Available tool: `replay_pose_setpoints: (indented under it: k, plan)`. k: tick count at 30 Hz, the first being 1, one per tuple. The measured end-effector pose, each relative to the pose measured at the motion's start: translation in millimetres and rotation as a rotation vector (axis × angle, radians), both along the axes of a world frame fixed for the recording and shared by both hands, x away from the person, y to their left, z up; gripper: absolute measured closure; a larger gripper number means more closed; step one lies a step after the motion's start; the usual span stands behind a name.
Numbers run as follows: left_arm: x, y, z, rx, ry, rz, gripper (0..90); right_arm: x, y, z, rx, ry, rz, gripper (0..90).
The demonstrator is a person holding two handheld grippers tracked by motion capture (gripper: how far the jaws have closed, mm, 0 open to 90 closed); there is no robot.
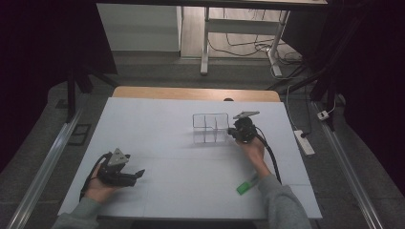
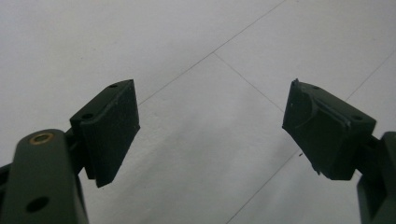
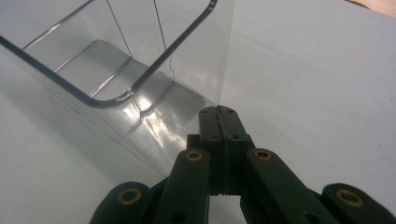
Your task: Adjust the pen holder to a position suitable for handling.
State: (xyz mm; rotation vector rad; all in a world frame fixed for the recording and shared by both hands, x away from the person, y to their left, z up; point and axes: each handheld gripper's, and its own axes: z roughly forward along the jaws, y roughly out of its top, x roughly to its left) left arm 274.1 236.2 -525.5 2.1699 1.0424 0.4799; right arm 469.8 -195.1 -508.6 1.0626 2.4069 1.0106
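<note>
The right gripper [image 1: 234,131], jaws pressed together on nothing, is held against the clear plastic divided box [image 1: 209,127]; the left gripper [image 1: 137,174] is held wide open, empty.

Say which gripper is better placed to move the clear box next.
Right. The right gripper, jaws shut, sits against the clear box; the left gripper rests open on bare table, far off.

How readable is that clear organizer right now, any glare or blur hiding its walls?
High view: the room is dim, and the clear organizer shows as faint outlines beside the right hand-held gripper. Right gripper view: sharp rim, bright glare on the base near the shut jaws. Left gripper view: the pads look soft.
</note>
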Motion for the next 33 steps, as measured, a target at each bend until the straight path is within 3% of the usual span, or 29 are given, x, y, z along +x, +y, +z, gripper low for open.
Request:
replay_pose_setpoints:
  k: [23, 33]
  plan:
    - [0.0, 0.8, -0.5, 0.007, -0.001, -0.003, 18.1, -16.7, 33.7, 1.4, -0.005, 0.017, 0.118, 89.3]
    - [0.2, 1.2, -0.7, 0.005, -0.002, -0.002, 18.2, -17.9, 32.3, 4.7, 0.008, 0.000, 0.152, 89.3]
